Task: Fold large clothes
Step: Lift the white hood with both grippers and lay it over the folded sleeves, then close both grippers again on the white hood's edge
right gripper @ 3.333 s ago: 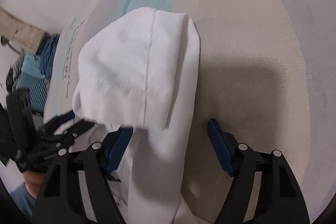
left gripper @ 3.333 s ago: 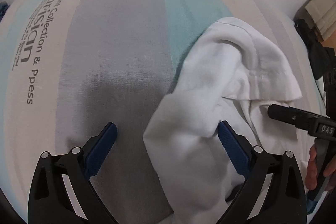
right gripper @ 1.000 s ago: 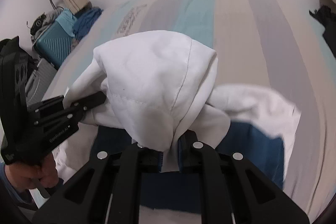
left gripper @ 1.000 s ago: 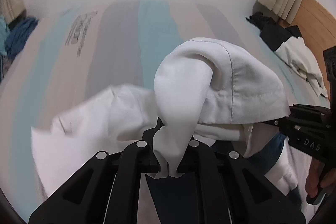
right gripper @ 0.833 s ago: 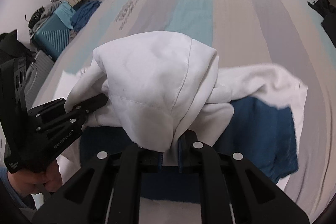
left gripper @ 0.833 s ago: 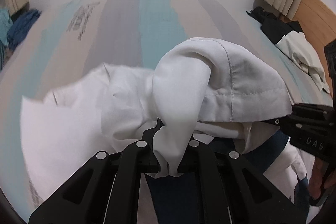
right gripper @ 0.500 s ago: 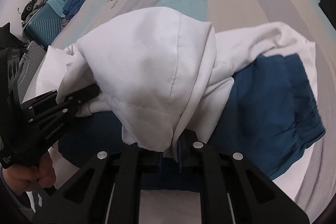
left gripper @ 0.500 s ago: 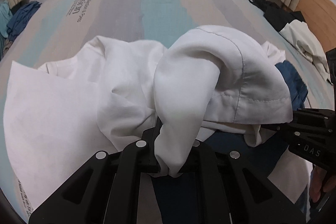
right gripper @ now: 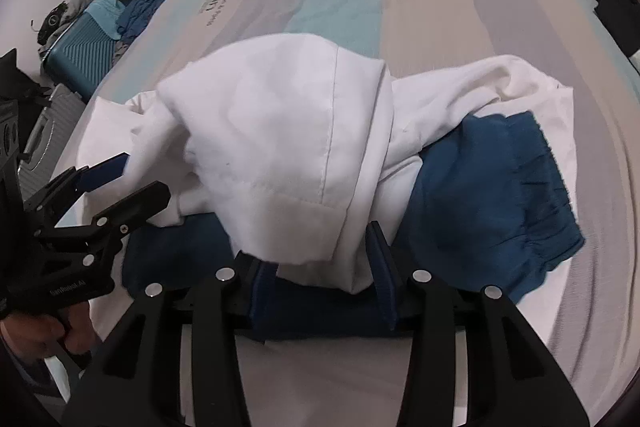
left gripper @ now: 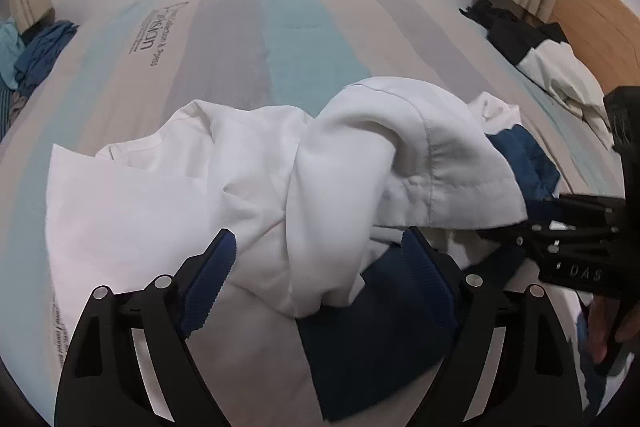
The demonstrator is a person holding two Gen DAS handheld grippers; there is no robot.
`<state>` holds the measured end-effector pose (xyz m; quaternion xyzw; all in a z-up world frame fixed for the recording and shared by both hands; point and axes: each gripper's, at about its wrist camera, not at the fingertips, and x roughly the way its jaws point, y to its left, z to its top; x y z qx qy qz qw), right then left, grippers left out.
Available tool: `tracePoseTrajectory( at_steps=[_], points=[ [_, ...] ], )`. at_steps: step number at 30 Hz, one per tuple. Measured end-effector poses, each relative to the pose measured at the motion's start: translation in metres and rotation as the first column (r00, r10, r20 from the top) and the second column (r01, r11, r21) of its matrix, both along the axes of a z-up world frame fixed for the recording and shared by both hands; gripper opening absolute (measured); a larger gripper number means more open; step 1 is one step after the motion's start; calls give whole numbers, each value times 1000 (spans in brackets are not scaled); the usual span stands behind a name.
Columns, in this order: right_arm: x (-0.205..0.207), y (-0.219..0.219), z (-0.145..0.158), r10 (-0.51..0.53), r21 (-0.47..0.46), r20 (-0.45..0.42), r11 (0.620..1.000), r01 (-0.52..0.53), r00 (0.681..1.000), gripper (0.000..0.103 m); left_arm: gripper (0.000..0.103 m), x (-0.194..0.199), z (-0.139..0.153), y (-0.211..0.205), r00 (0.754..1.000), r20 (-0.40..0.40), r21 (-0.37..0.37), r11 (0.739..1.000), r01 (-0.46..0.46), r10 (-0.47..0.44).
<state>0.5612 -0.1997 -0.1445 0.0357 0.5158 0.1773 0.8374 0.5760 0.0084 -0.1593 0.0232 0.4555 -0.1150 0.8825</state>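
Note:
A large white garment (left gripper: 248, 187) with a dark blue part (left gripper: 376, 339) lies bunched on the striped bed (left gripper: 296, 39). My left gripper (left gripper: 320, 267) is open, its blue pads either side of a hanging white fold. My right gripper (right gripper: 324, 283) is partly open around a white hemmed fold (right gripper: 280, 147), which drapes between its blue pads. The blue part (right gripper: 492, 203) spreads to the right in the right wrist view. Each gripper shows in the other's view: the right gripper (left gripper: 576, 239) and the left gripper (right gripper: 100, 195).
Dark and white clothes (left gripper: 532, 43) lie at the bed's far right near a wooden headboard (left gripper: 600, 11). A teal suitcase (right gripper: 80, 55) and blue clothes (right gripper: 140, 7) sit left of the bed. Printed lettering (left gripper: 154, 31) marks the bed cover.
Both grippers have opened their jaws, the left one wide, loosing the white folds they pinched. The garment has come down and spread on the bed.

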Motion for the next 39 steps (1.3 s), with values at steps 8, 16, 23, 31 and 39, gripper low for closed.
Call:
tracePoseTrajectory(
  at_steps=[8,16,23,31,39],
  points=[
    [-9,-9,25,28,-24,33,999,-27,999,68,93,1,13,11,999,-35,-16,1000,-5,5],
    [-10,-13,48,50,-13,44,999,-49,998,82,97,8,30,16,998,-62,-62,998,-33,29],
    [2,-20,67,41,28,40,999,-42,998,83,97,21,44,12,997,-76,-75,997,-20,14],
    [53,-25,54,-14,133,-62,991,22,998,81,97,52,37,4,991,-137,-111,994,-14,-1],
    [87,-31,25,-24,251,-203,965,75,979,67,95,72,19,7,984,-177,-160,987,-13,-16]
  ],
)
